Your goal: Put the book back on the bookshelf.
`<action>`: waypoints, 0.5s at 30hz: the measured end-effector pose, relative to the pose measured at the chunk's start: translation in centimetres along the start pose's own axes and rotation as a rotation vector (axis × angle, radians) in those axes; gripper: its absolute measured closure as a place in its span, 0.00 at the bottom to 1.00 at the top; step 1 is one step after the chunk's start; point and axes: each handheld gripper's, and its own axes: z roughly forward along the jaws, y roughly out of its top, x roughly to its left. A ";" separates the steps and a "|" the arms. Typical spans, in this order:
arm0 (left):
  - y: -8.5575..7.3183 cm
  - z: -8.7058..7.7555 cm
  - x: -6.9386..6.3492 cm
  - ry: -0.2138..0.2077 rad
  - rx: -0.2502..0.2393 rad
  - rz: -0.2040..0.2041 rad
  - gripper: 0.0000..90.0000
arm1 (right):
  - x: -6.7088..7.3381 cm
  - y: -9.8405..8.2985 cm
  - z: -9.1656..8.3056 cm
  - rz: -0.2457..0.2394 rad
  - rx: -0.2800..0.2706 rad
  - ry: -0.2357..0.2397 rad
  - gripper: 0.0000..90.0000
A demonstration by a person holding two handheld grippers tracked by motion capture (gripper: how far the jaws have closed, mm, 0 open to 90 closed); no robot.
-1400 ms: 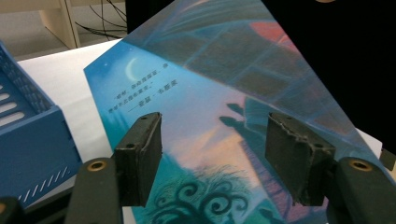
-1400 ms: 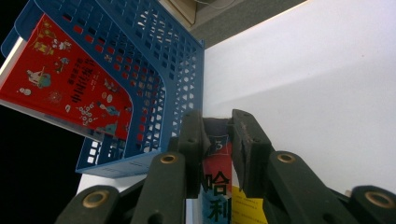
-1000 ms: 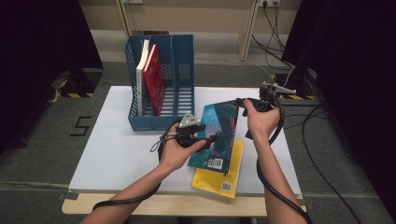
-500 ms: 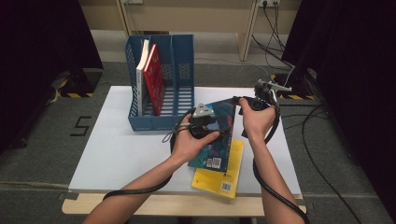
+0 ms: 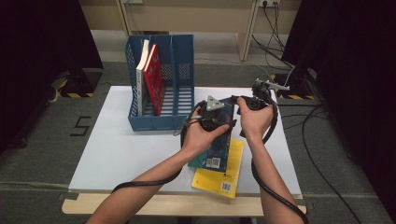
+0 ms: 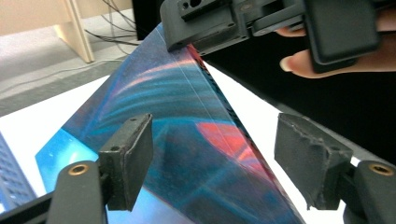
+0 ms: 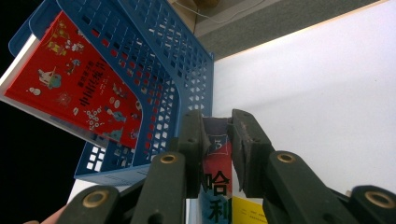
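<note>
Filing books into the blue rack [image 5: 161, 79] looks like the work in hand, and it stands partway done. Two books, one white [image 5: 141, 74] and one red [image 5: 154, 79], already lean in the rack's left compartment; the other compartments look empty.

Right hand-held gripper [image 7: 217, 140]: jaws clamped on the spine edge of the teal book [image 5: 215, 140], which it holds tilted up off the counter [image 5: 116, 149], far edge raised, just right of the rack.

Left hand-held gripper [image 6: 212, 154]: jaws have just been opening. Pads now stand wide to either side of the teal cover [image 6: 187, 116], not pressing on it, so this side has let go.

A yellow book [image 5: 219, 175] lies flat on the counter beneath the teal one, near the front edge, untouched.

Judgement: teal book lifted but not yet carried to the rack; it needs standing upright and sliding into a compartment. The yellow book remains after that. Roughly half left.
</note>
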 end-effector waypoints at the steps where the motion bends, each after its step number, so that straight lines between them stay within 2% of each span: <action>1: 0.1 0.1 0.0 0.004 0.002 0.005 0.31 | 0.0 0.0 0.0 -0.003 -0.001 0.001 0.84; 11: 0.1 0.8 -0.6 0.061 0.035 0.054 0.31 | 0.4 -0.1 -0.2 -0.012 -0.001 0.005 0.84; 15: 0.1 1.0 -0.8 0.079 0.064 0.081 0.30 | 0.6 -0.1 -0.3 -0.016 -0.004 0.006 0.84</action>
